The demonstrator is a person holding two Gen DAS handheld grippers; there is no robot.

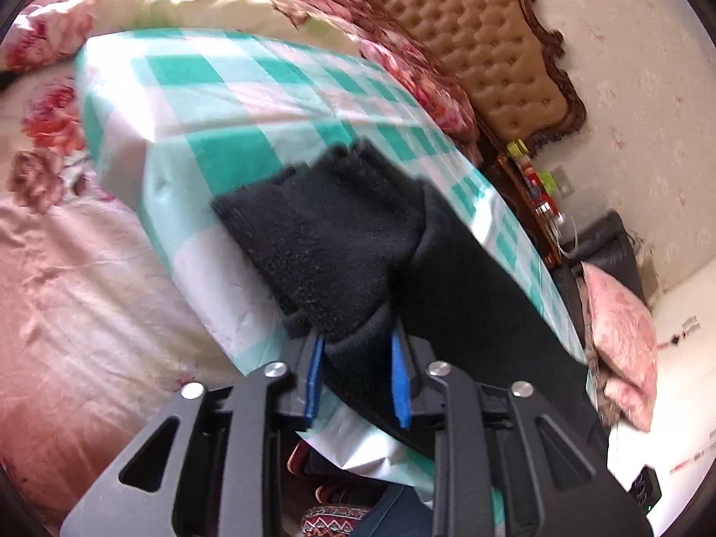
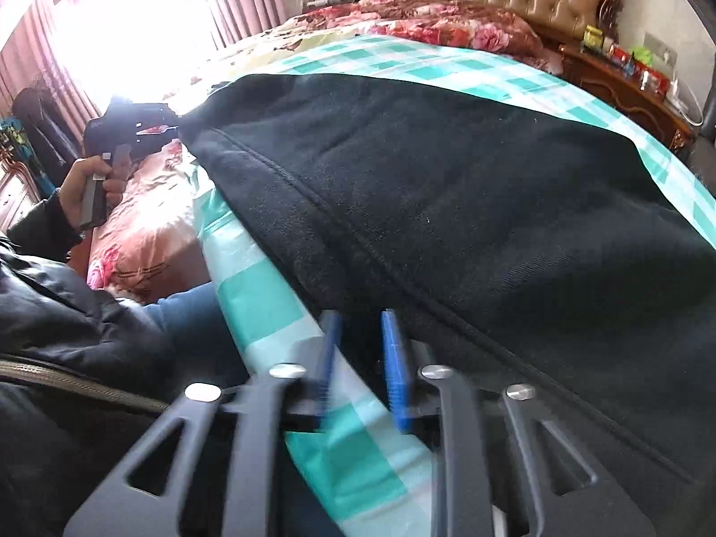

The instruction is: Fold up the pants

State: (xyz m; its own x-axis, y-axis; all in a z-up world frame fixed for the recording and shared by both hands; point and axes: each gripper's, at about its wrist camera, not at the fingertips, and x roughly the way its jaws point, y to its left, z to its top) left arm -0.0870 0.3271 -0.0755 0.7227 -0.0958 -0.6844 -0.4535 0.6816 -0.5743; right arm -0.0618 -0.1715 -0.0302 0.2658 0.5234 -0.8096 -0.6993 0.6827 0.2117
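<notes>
as left hand-held gripper (image 1: 356, 335) pinches, pants (image 1: 340, 232) ahead

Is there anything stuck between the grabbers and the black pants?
No. The left gripper already has a bunched end of the black fleece pants between its blue fingers. The right gripper sits at the pants' near edge on the green-and-white checkered cloth, nothing between.

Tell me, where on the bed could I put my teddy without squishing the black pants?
The checked cloth is bare between the pants and the flowery quilt near the headboard. The pink sheet beside the cloth is free too. It is crowded at the near edge, where both grippers, left and right, meet the pants.
</notes>
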